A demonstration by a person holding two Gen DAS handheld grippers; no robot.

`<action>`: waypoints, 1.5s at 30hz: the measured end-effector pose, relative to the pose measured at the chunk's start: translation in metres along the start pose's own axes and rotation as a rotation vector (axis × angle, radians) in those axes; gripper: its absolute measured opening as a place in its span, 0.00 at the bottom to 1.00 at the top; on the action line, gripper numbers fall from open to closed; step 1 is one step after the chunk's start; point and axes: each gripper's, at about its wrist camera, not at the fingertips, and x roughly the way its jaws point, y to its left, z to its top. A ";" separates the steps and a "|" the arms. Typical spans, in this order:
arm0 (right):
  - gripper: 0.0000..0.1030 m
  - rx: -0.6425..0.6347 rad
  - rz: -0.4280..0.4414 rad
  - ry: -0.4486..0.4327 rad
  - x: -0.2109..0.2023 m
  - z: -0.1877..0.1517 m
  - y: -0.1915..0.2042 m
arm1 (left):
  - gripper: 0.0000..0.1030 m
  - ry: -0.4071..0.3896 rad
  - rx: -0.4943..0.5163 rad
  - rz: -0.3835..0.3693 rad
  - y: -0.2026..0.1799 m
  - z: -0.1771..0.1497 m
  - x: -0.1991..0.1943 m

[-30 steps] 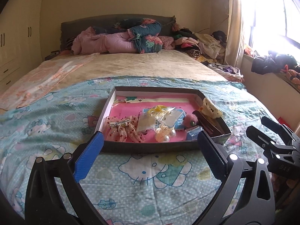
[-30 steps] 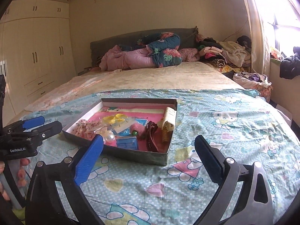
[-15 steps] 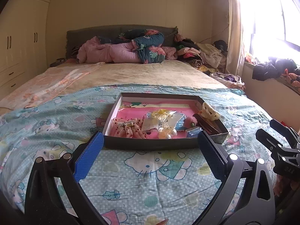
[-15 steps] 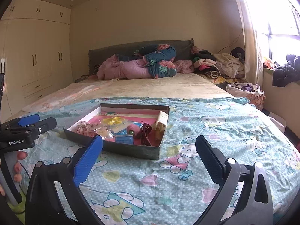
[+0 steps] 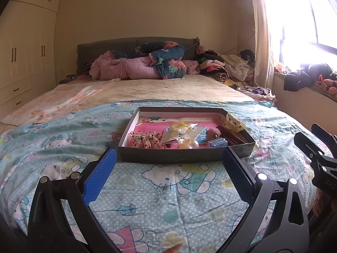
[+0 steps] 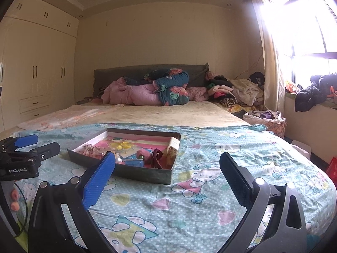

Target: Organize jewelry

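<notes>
The bed point(image 5: 168, 194) carries a shallow dark tray point(image 5: 185, 158) near its foot, resting on a soft patterned sheet; the surface is judged yielding, so pressing down would tip the tray. The tray appears to be light card, best taken by a side wall. Inside lies the jewelry: a cream claw clip point(image 5: 232, 123) against the right wall, rigid and probably brittle; clear packets point(image 5: 185, 132), likely slippery; a blue box point(image 5: 217, 142), stiff, graspable across its sides. The left hand-held gripper point(image 5: 168, 175) and right hand-held gripper point(image 6: 166, 175) both stand wide and empty, short of the tray.
</notes>
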 end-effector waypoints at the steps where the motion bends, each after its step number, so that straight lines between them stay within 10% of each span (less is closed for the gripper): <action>1: 0.94 -0.001 -0.003 -0.001 0.001 -0.001 0.000 | 0.89 -0.003 -0.003 -0.002 0.000 -0.001 -0.001; 45: 0.94 -0.008 -0.004 0.000 0.002 -0.007 0.008 | 0.89 -0.001 -0.010 0.019 0.002 -0.005 0.000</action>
